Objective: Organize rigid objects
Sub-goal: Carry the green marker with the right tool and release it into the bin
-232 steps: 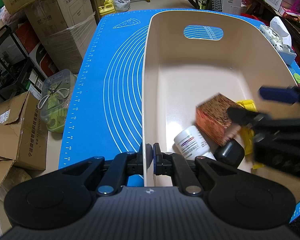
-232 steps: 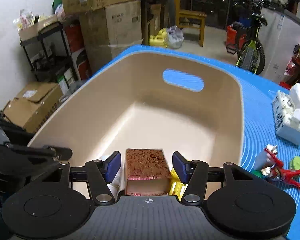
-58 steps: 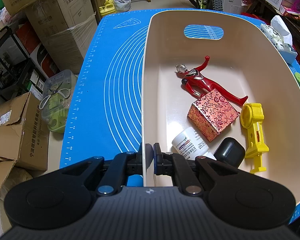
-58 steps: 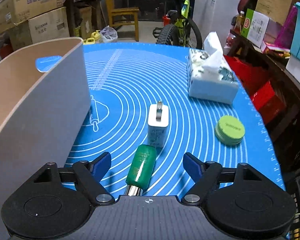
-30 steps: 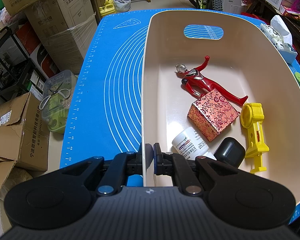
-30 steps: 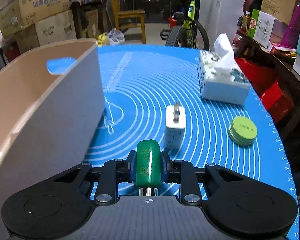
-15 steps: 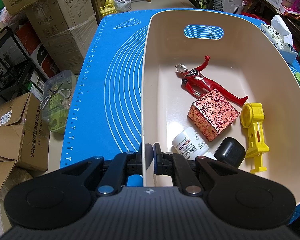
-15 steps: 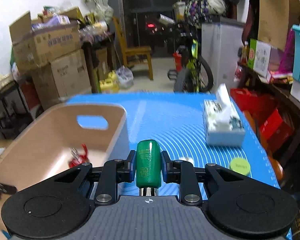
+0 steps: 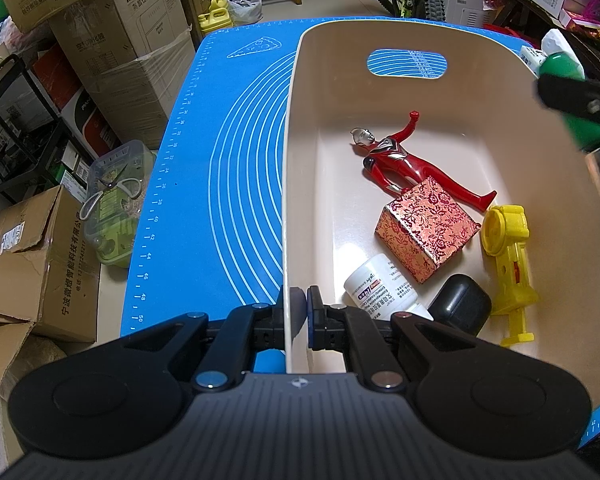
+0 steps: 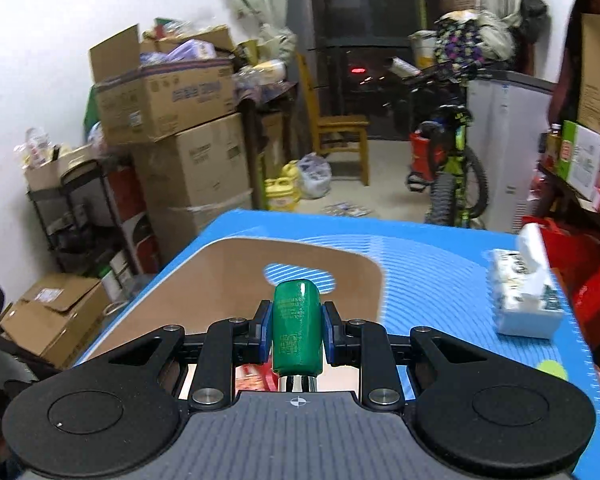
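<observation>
A beige bin [image 9: 300, 128] stands on the blue mat [image 9: 220, 168]. My left gripper [image 9: 298, 312] is shut on the bin's near left wall. Inside lie a red toy figure [image 9: 404, 164], a red patterned box [image 9: 426, 234], a white bottle [image 9: 380, 286], a black case [image 9: 458, 308] and a yellow toy [image 9: 508, 248]. My right gripper [image 10: 296, 330] is shut on a green tube [image 10: 297, 328] and holds it above the bin [image 10: 228, 276]. The tube also shows at the right edge of the left wrist view [image 9: 572, 96], over the bin's right rim.
A tissue box [image 10: 524, 300] and a green round tin [image 10: 552, 370] lie on the mat right of the bin. Cardboard boxes [image 9: 112, 32], a black shelf rack [image 9: 16, 128] and a clear plastic tub [image 9: 112, 204] stand off the table's left side.
My right gripper closed on the green tube on the mat, lifted it and carried it left over the bin. The left gripper has not moved.
</observation>
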`<act>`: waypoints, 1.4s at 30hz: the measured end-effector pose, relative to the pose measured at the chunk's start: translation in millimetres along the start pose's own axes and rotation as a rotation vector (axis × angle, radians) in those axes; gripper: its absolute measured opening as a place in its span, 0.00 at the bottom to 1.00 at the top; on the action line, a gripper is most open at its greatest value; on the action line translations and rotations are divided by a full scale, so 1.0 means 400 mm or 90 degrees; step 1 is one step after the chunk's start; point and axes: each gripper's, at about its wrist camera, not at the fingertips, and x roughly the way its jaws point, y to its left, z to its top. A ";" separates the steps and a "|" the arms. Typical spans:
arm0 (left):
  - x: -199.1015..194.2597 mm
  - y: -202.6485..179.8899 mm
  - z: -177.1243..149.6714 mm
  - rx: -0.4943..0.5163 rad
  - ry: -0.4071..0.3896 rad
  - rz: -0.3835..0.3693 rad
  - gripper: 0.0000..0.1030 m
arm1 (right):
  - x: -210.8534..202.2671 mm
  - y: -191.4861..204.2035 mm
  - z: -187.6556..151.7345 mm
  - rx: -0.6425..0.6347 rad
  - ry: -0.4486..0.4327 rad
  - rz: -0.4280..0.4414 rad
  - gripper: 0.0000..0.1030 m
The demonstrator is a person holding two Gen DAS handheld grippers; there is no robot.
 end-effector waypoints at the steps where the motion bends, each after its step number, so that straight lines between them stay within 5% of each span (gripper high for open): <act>1: -0.001 0.000 0.001 0.000 0.000 0.000 0.09 | 0.005 0.016 -0.002 -0.009 0.007 0.005 0.33; 17: -0.004 0.001 0.001 0.003 0.000 0.004 0.09 | 0.132 0.164 -0.096 -0.120 0.232 0.040 0.33; 21: -0.003 0.002 0.002 0.002 0.001 0.003 0.09 | 0.130 0.154 -0.096 -0.103 0.240 0.040 0.33; 24: -0.003 0.003 0.002 0.003 0.001 0.003 0.09 | 0.122 0.134 -0.086 -0.082 0.231 0.047 0.38; 28: -0.003 0.001 0.002 0.003 0.001 0.003 0.09 | 0.091 0.106 -0.058 -0.053 0.186 0.045 0.59; 32: -0.002 0.001 0.002 0.002 0.001 0.003 0.09 | 0.048 0.059 -0.028 -0.019 0.133 0.033 0.63; 42: -0.002 0.002 0.002 0.003 0.001 0.003 0.09 | -0.014 -0.125 0.013 0.031 0.014 -0.074 0.84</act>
